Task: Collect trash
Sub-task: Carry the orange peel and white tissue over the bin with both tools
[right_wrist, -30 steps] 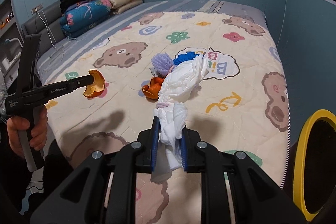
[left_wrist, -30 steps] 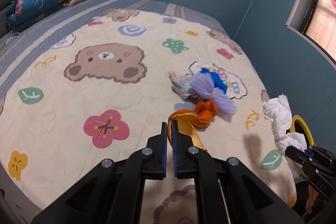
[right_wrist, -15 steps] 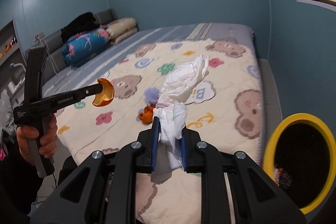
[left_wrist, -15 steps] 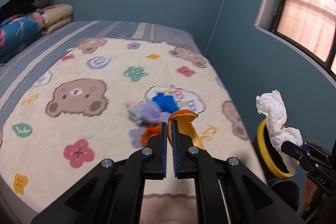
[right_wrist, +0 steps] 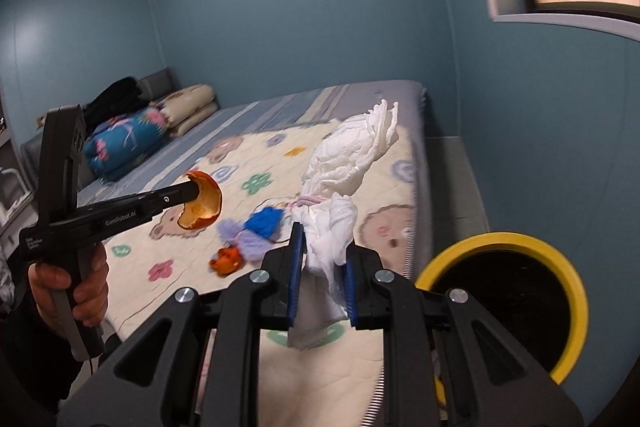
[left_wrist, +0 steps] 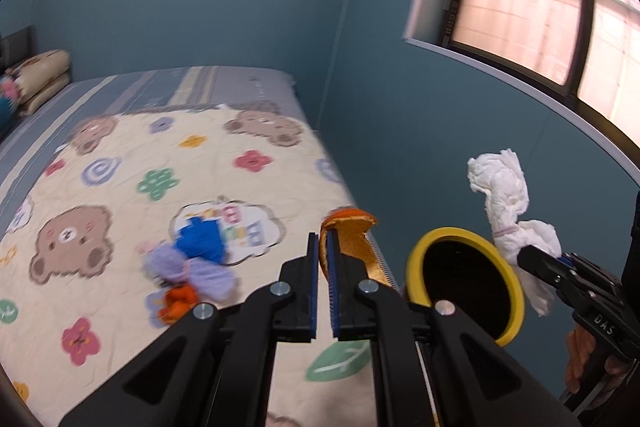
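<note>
Left wrist view: left gripper (left_wrist: 322,247) jaws pressed nearly together, pinching a curved piece of orange peel (left_wrist: 352,233) that sticks up past the tips toward 1 o'clock. Yellow-rimmed bin (left_wrist: 416,259) sits at 3 o'clock of the tips, beside the bed edge, dark inside. Right gripper (left_wrist: 534,259) enters from 4 o'clock, clamped on a twisted white tissue wad (left_wrist: 502,193) held above the bin's far rim. On the bear-print quilt (left_wrist: 120,211), at 9 o'clock of the tips: blue yarn (left_wrist: 200,239), lilac yarn (left_wrist: 208,275) and a small orange peel scrap (left_wrist: 178,301), bunched together. Window (left_wrist: 532,3) at 1 o'clock. View blurred.

Right wrist view: right gripper (right_wrist: 322,247) jaws narrowly apart, closed on the tissue wad (right_wrist: 348,167), which rises toward 1 o'clock; a pink band (right_wrist: 308,202) cinches its middle. Bin (right_wrist: 500,243) at 4 o'clock. Left gripper (right_wrist: 194,191), in a hand (right_wrist: 70,285) at 8 o'clock, holds the peel (right_wrist: 202,205) above the quilt (right_wrist: 172,251). Folded bedding (right_wrist: 124,143) at 10 o'clock.
</note>
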A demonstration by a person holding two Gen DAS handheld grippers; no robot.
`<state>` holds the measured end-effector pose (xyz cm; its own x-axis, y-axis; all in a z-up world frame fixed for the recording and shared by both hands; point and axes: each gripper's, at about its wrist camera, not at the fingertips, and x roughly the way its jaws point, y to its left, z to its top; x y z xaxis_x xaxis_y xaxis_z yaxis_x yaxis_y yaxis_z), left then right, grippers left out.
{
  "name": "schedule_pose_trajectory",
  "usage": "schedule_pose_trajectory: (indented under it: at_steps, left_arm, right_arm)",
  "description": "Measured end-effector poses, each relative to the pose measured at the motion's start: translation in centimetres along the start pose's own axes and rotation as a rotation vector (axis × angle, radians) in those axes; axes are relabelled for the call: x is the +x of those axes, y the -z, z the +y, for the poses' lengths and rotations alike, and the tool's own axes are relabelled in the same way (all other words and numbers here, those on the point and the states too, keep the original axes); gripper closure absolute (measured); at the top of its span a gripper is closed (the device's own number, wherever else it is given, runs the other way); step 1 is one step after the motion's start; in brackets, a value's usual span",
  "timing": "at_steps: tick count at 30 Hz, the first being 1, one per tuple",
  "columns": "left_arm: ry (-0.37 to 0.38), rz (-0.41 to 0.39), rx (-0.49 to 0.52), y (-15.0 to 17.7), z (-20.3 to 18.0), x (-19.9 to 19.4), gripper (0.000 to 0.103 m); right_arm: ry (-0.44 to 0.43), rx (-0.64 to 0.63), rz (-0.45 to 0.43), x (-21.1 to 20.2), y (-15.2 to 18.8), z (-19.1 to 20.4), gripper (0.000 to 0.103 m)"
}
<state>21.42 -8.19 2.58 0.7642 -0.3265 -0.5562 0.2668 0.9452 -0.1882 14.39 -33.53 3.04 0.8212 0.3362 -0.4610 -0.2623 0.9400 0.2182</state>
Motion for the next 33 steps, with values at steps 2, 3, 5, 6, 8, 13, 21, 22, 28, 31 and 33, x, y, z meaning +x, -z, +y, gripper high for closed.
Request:
schedule_pose_trajectory:
  at_steps: [2,3,5,6,8,13,21,22,28,31,33]
  left_arm:
    - [0.024,0.005,0.019,-0.5,-1.6,0.7,0.099]
    - [0.036,0.01,0.034,-0.7,-2.6,1.3,0.099]
    - [0.052,0.016,0.049,-0.8,-3.9,2.0,0.099]
    - [0.063,0.021,0.058,-0.9,-4.6,2.4,0.099]
    - [0.081,0.029,0.07,-1.1,-5.9,3.2,0.099]
    - [0.127,0.054,0.094,-1.1,-9.0,5.8,0.099]
    - [0.18,0.106,0.126,-0.3,-13.4,10.3,0.099]
    - [0.187,0.114,0.126,-0.2,-13.7,10.7,0.099]
    - [0.201,0.163,0.15,1.1,-15.9,13.9,0.099]
    - [0.204,0.2,0.154,2.0,-16.6,15.6,0.099]
    - [0.205,0.218,0.158,2.5,-16.9,16.6,0.099]
  right_arm:
    - [0.023,0.017,-0.014,-0.6,0.0,-1.5,0.086]
    - [0.038,0.027,-0.021,-0.8,-0.1,-2.2,0.086]
    - [0.055,0.045,-0.027,-1.2,0.0,-3.6,0.086]
    - [0.064,0.053,-0.028,-1.3,0.0,-4.1,0.086]
    - [0.088,0.072,-0.032,-1.7,0.1,-5.5,0.086]
    - [0.135,0.112,-0.033,-2.1,0.5,-8.5,0.086]
    - [0.19,0.182,-0.016,-1.4,1.7,-13.1,0.086]
    - [0.193,0.188,-0.014,-1.2,1.8,-13.6,0.086]
    - [0.21,0.228,0.018,0.2,3.1,-16.0,0.085]
    - [0.212,0.252,0.039,1.0,3.9,-17.2,0.085]
    - [0.213,0.263,0.056,1.4,4.5,-18.2,0.086]
